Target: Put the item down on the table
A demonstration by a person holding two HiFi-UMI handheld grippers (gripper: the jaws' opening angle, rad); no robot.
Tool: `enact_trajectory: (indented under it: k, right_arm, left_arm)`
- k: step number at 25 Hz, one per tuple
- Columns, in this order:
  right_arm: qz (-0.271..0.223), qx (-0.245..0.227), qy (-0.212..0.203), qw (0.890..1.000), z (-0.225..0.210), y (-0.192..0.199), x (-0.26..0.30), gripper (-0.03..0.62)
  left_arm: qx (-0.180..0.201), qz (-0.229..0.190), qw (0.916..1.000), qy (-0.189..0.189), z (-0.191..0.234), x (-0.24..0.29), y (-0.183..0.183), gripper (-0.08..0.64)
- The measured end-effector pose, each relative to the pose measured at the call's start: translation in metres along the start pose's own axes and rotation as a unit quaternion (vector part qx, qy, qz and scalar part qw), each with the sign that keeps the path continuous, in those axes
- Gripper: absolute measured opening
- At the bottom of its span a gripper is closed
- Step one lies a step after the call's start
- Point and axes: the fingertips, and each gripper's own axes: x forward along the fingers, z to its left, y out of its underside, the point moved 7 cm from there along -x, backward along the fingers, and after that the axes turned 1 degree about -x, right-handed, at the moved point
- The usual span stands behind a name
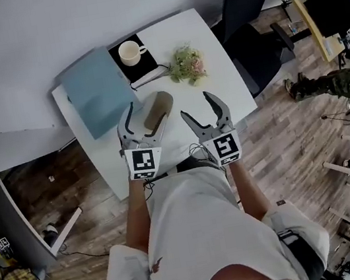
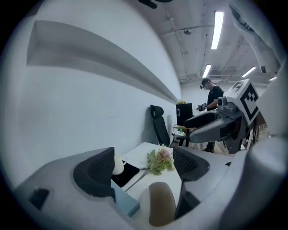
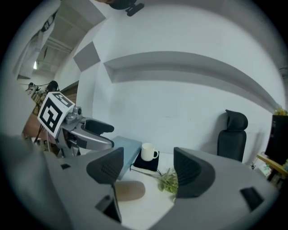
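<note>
A tan oblong item (image 1: 157, 109) lies on the white table (image 1: 216, 68). My left gripper (image 1: 148, 115) is open and straddles the item's near end; in the left gripper view the item (image 2: 161, 205) sits low between the wide-apart jaws of this gripper (image 2: 143, 168), and neither pad presses on it. My right gripper (image 1: 197, 105) hangs open just right of the item with nothing between its fingers. In the right gripper view the item (image 3: 129, 190) lies to the lower left of that gripper (image 3: 149, 170).
A blue book (image 1: 95, 92) lies at the table's left. Behind the item a white cup (image 1: 131, 52) stands on a black pad, with a small bouquet (image 1: 188, 65) to its right. A black office chair (image 1: 250, 5) stands past the table's right edge.
</note>
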Motion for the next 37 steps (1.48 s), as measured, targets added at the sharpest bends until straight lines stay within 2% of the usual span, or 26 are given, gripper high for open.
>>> enact_trajectory:
  k: [3,7,12,18,25,37]
  right_arm:
    - [-0.029,-0.006,0.010,1.000,0.005,-0.025,-0.009,0.338]
    - [-0.066,-0.009,0.018,0.998,0.013,-0.053,-0.021,0.345]
    - [-0.098,-0.017,0.027,0.995,0.030,-0.072,-0.034,0.356]
    - [-0.113,-0.024,0.036,0.993,0.050,-0.078,-0.046,0.357]
    - [-0.119,-0.027,0.054,0.991,0.066,-0.088,-0.061,0.357]
    - [-0.127,-0.031,0.073,0.989,0.084,-0.098,-0.076,0.351]
  left_arm:
    - [0.010,-0.038,0.9991,-0.015,0.005,-0.018,-0.024,0.420]
    - [-0.001,-0.075,0.9964,-0.039,0.011,-0.044,-0.054,0.434]
    - [0.000,-0.108,0.9927,-0.055,0.019,-0.072,-0.071,0.442]
    - [0.016,-0.111,0.9923,-0.053,0.020,-0.096,-0.072,0.443]
    - [0.007,-0.119,0.9918,-0.046,0.019,-0.117,-0.075,0.442]
    - [0.023,-0.129,0.9904,-0.042,0.019,-0.140,-0.076,0.442]
